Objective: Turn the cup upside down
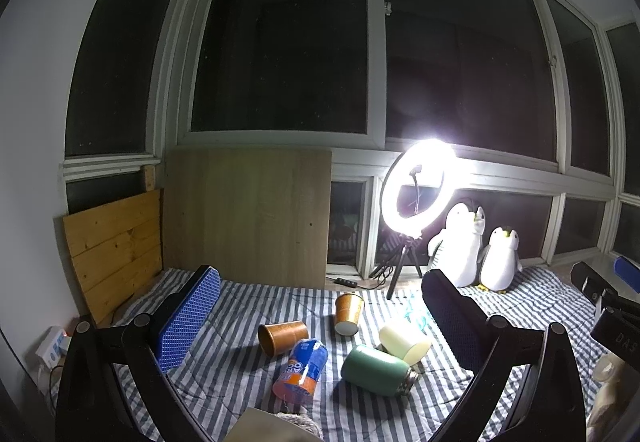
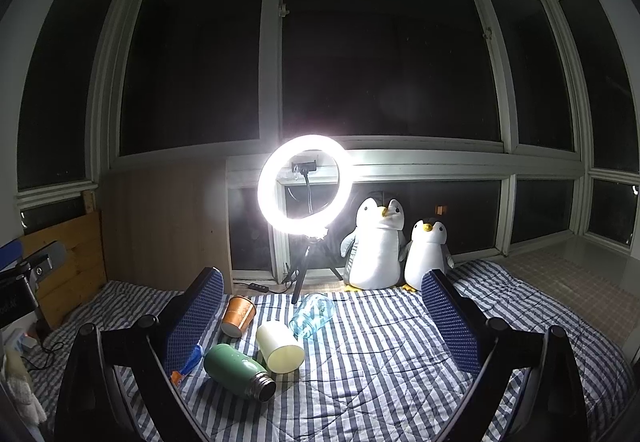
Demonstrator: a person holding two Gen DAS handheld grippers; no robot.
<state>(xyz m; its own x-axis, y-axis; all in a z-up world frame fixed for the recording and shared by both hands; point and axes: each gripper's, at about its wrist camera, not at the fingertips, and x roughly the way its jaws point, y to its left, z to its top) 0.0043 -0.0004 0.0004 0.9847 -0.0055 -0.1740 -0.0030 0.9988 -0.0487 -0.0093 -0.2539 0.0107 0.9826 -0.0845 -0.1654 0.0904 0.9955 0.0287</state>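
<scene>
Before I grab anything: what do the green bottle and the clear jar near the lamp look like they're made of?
Green bottle: likely metal with a matte painted coat, since its bare threaded neck shines silver. Clear jar: see-through with a bluish tint, either glass or hard plastic; the stripes of the blanket show through it.

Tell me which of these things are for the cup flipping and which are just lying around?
For the job: two copper cups, cream cup, blue printed cup, left gripper, right gripper, both open and empty.

Just lying about: green bottle, clear glass jar, ring light, two plush penguins, striped blanket.
</scene>
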